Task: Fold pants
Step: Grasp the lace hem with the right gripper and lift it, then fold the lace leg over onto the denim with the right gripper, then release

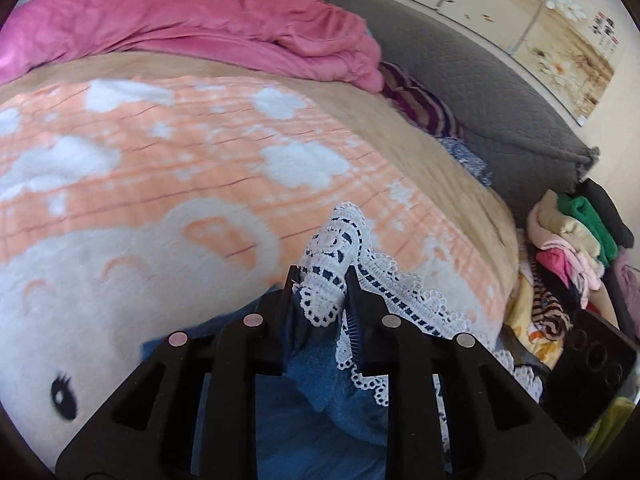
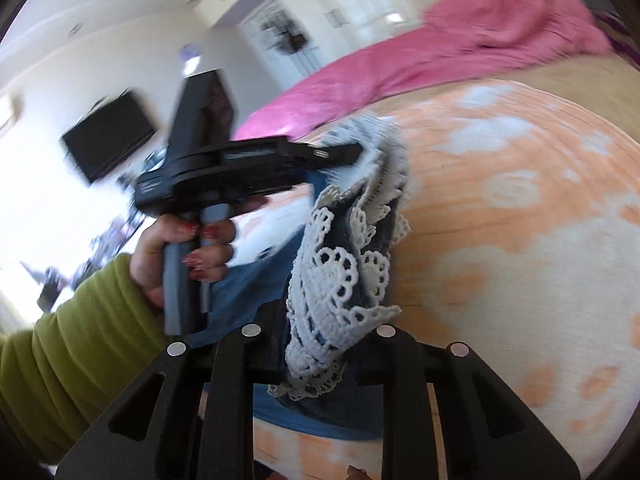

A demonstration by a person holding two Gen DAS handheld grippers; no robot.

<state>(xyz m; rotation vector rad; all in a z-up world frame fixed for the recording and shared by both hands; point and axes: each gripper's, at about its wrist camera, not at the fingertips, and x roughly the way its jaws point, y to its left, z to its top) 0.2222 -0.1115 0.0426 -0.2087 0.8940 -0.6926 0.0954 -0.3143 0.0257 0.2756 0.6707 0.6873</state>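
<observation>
Now my left jaws (image 1: 320,284) are clamped on the white lace hem of the blue pants (image 1: 316,392), lifted off the bed (image 1: 200,184) with its orange and white blanket. My right jaws (image 2: 316,344) pinch another bunch of that lace trim, with the denim hanging below and between the two grips.

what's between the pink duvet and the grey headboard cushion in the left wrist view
In the left wrist view a purple striped pillow lies wedged between the pink duvet and the grey headboard cushion, partly tucked under the duvet's edge.
</observation>
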